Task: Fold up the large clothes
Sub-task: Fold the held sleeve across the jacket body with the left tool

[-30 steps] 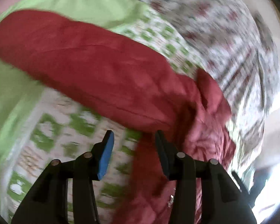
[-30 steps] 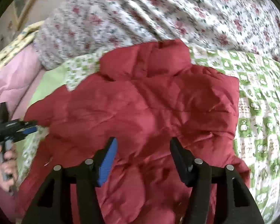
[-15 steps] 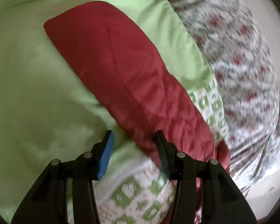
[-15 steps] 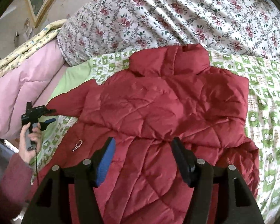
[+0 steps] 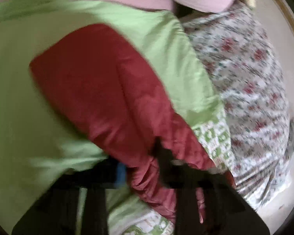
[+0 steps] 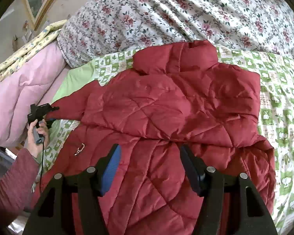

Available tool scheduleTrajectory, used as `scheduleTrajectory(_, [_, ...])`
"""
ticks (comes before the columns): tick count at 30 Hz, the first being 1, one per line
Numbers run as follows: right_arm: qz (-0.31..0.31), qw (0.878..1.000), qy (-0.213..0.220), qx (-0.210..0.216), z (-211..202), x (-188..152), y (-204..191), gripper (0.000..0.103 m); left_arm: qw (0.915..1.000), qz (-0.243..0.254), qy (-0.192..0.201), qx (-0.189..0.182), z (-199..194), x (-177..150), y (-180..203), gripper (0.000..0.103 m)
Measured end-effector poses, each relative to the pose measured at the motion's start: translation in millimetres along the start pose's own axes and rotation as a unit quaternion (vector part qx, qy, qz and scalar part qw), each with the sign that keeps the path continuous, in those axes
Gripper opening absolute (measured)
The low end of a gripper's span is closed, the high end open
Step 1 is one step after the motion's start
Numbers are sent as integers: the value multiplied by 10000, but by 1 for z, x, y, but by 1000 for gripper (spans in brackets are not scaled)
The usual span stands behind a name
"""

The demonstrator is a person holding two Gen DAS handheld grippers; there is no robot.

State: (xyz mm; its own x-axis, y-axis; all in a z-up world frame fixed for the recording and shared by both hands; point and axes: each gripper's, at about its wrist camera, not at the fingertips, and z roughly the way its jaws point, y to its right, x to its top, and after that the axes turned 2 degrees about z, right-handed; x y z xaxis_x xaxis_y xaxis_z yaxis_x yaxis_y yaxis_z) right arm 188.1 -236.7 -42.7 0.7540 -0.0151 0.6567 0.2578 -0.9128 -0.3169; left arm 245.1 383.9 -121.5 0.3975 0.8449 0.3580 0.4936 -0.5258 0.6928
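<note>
A red quilted puffer jacket [image 6: 166, 117] lies spread on the bed, collar toward the far side. One sleeve [image 5: 100, 90] stretches out to the left over light green cloth. My left gripper [image 5: 141, 162] stands around the sleeve near its cuff, the red fabric between its fingers; the view is blurred. It also shows in the right wrist view [image 6: 47, 113], at the end of the sleeve. My right gripper [image 6: 149, 162] is open and empty, held above the jacket's lower front.
A green-and-white patterned sheet [image 6: 280, 117] covers the bed. A floral quilt [image 6: 186, 9] is bunched along the far side. A pink quilt [image 6: 19, 90] and yellow bedding [image 6: 29, 45] lie at the left. A metal zipper pull [image 6: 79, 149] lies on the jacket.
My left gripper has swung left along the sleeve and moved onto it near the cuff. My right gripper has risen and pulled back, showing more of the jacket.
</note>
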Motion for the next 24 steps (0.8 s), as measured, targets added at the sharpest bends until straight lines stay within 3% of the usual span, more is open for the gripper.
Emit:
scheduleTrajectory(10, [192, 9998, 12, 10, -3, -1, 10, 64, 9922, 1072, 330, -542, -45, -23, 73, 8])
scheduleTrajectory(19, [370, 9993, 93, 24, -9, 0, 18, 64, 9680, 2144, -49, -1301, -56, -80, 160, 8])
scheduleTrajectory(24, [492, 9987, 106, 61, -11, 1, 26, 64, 9471, 2794, -416, -1523, -49, -129, 206, 8])
